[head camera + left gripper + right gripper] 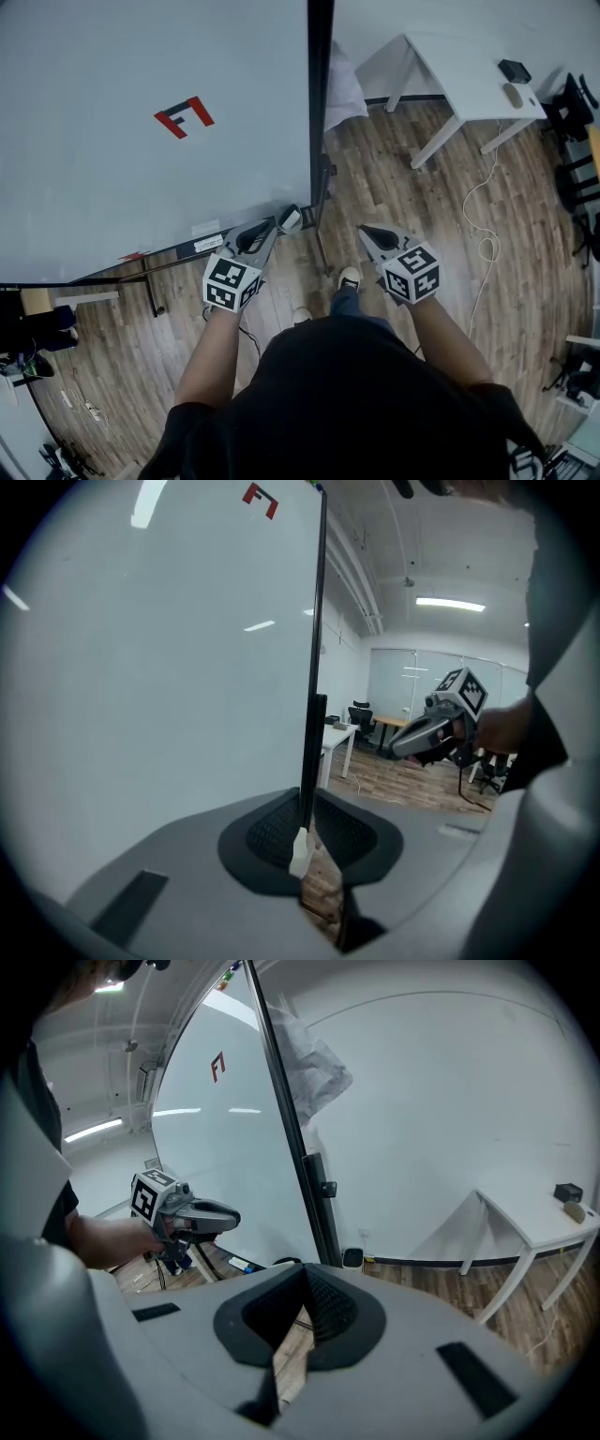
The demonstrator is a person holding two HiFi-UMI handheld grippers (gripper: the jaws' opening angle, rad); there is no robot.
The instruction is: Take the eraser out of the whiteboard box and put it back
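Observation:
The whiteboard (141,141) fills the left of the head view, with its ledge (169,261) along the bottom edge. A white oblong piece (208,244) lies on that ledge; I cannot tell whether it is the eraser or the box. My left gripper (286,222) points at the board's lower right corner by the dark post (314,667), apart from the ledge. Its jaws (314,874) stand a narrow gap apart with only floor and a white foot piece (300,851) showing through. My right gripper (367,232) hangs over the floor, slightly open and empty (291,1335).
A red and black mark (185,116) sits on the board. A white table (469,84) with small dark items stands at the back right, a white cable (485,234) runs over the wooden floor, and office chairs (577,103) stand at the far right.

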